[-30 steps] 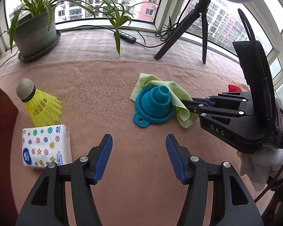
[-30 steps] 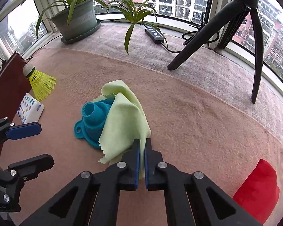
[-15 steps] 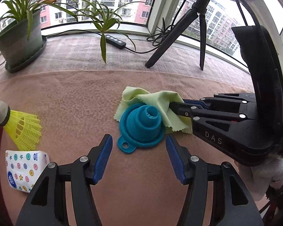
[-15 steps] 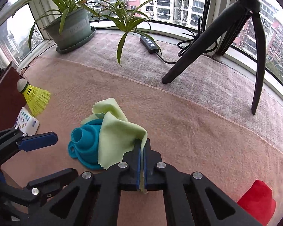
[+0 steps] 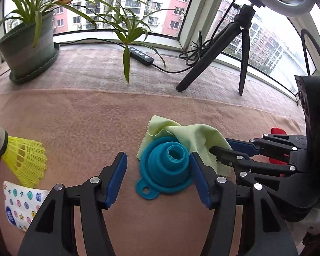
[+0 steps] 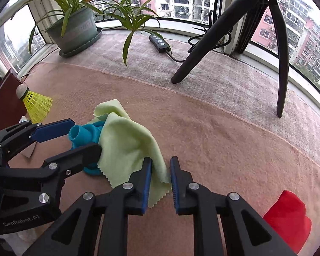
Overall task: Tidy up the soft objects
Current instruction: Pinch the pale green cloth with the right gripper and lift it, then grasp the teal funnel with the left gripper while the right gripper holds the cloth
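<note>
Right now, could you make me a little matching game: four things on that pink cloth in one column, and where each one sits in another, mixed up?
Things:
1. green cloth
2. teal funnel
3. yellow shuttlecock
4. red object

Places:
A. far left, above the tissue pack
B. between the left hand-held gripper fingers
C. far right, alone
D. draped over the funnel's side

Pairs: 1-D, 2-B, 3-A, 4-C

A pale green cloth (image 6: 128,147) with zigzag edges lies crumpled, draped against and partly over the upturned teal funnel (image 5: 167,168).
</note>
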The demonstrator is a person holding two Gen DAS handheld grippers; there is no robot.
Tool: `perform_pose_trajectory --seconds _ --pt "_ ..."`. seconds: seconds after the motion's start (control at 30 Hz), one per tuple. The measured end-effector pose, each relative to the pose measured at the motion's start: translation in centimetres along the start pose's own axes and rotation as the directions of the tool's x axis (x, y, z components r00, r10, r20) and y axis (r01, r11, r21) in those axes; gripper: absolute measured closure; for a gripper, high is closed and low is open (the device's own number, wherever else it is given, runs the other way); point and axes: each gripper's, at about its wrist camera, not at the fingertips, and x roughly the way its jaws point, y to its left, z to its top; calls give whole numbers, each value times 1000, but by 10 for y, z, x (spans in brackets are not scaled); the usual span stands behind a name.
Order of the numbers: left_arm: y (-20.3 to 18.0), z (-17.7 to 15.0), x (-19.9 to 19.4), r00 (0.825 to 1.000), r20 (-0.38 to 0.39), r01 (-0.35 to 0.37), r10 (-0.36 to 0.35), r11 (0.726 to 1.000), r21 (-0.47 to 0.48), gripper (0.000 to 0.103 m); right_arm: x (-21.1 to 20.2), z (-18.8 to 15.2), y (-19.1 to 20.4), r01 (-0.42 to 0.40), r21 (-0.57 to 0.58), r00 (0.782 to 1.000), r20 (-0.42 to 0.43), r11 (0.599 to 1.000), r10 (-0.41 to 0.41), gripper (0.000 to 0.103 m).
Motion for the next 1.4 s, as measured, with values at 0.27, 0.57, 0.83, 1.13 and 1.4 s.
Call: perform_pose_trajectory --seconds 0.27,0.57,0.83,1.13,1.4 --pt "27 -7 -35 994 89 -63 69 995 -71 43 0 1 1 0 4 1000 -2 1000 0 87" --pt "51 -18 -33 998 43 -37 43 989 -145 45 -5 2 1 -6 1 1000 -2 1000 6 87" --pt "33 -18 -44 999 48 8 -4 996 -88 43 -24 1 0 -60 9 997 56 998 59 83" --pt "28 -6 -17 998 11 -62 62 997 41 43 -9 9 15 -87 -44 994 66 995 90 32" --pt "36 -1 -5 999 0 -46 46 999 28 39 14 17 19 -114 -5 992 59 994 114 32"
